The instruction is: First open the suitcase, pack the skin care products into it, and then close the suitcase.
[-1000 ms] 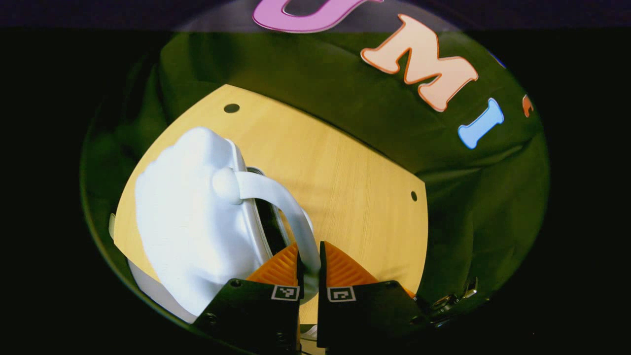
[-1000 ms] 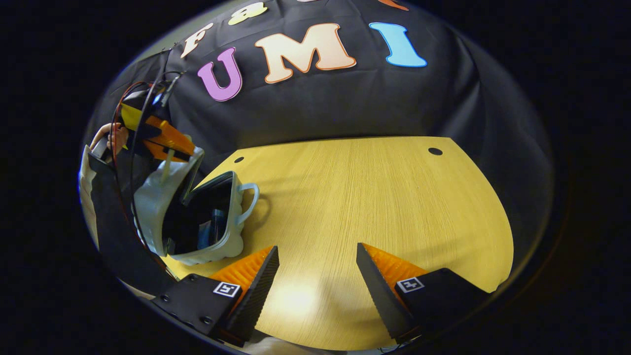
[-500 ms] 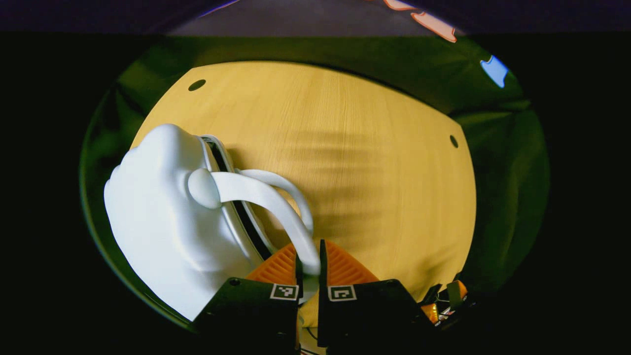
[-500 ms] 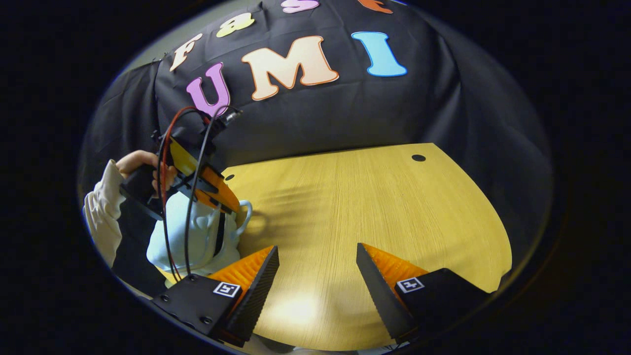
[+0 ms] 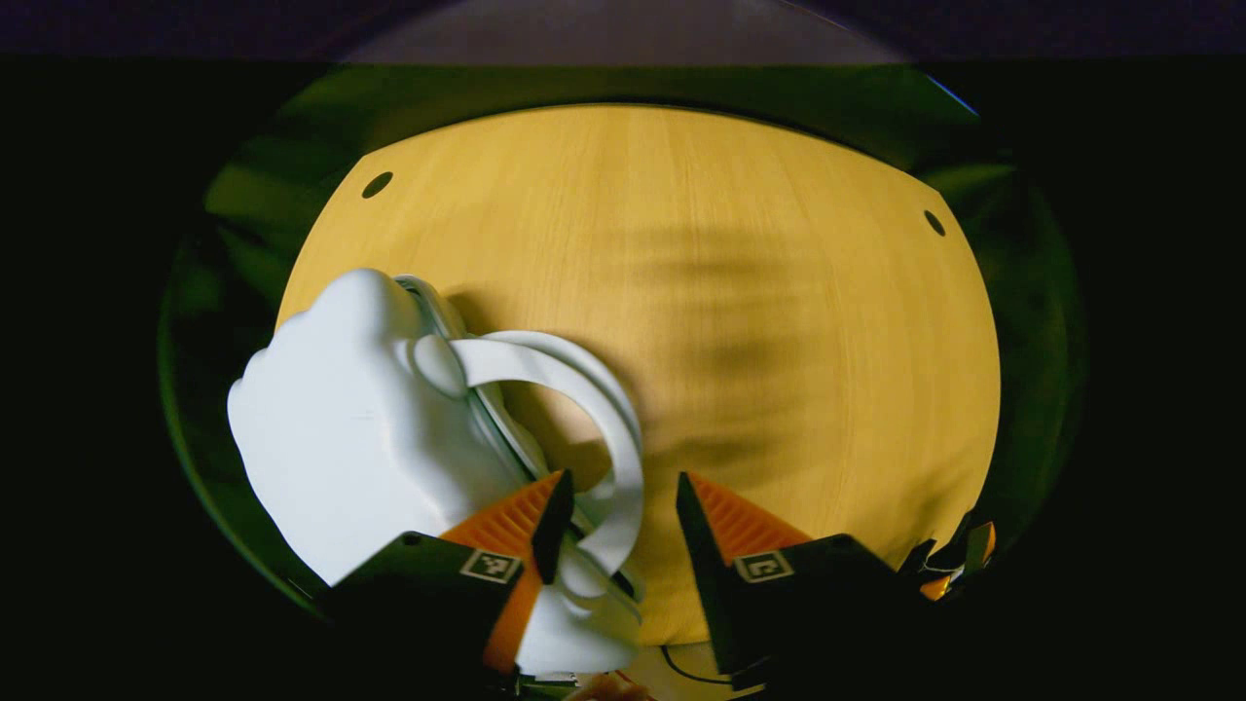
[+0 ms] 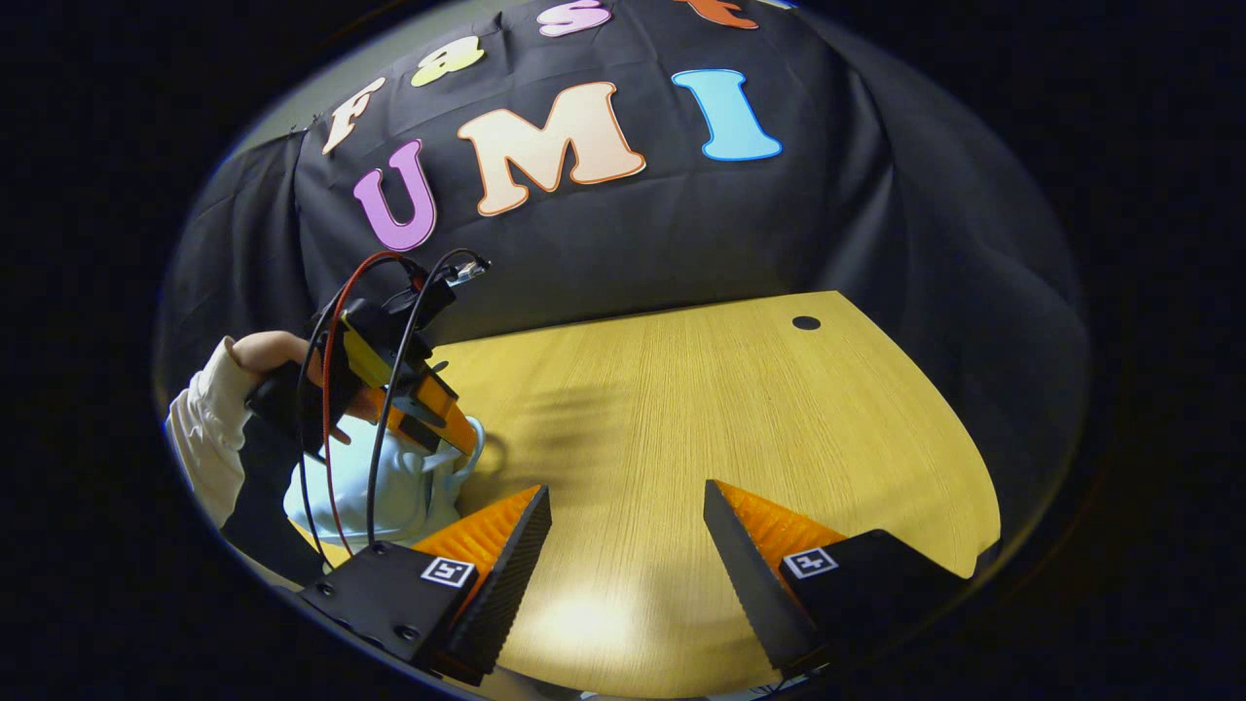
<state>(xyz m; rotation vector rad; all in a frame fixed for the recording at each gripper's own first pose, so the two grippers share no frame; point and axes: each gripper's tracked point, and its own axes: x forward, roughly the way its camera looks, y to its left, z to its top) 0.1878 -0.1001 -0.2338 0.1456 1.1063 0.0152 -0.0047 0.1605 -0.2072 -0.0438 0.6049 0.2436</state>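
The suitcase (image 5: 360, 438) has a smooth moulded shell, plastic by the look of it, with a soft satin sheen and rounded bumps on its surface. Its handle (image 5: 584, 409) is a smooth band of the same pale material, bent into a loop. The tabletop (image 5: 740, 321) is light wood or wood veneer with fine straight grain, matt but for a dim glare near the right tongs (image 6: 628, 545). Both pairs of tongs have ribbed plastic fingers (image 6: 492, 540) with a rough, saw-toothed inner face. The booth wall (image 6: 876, 224) is matt cloth, creased in folds.
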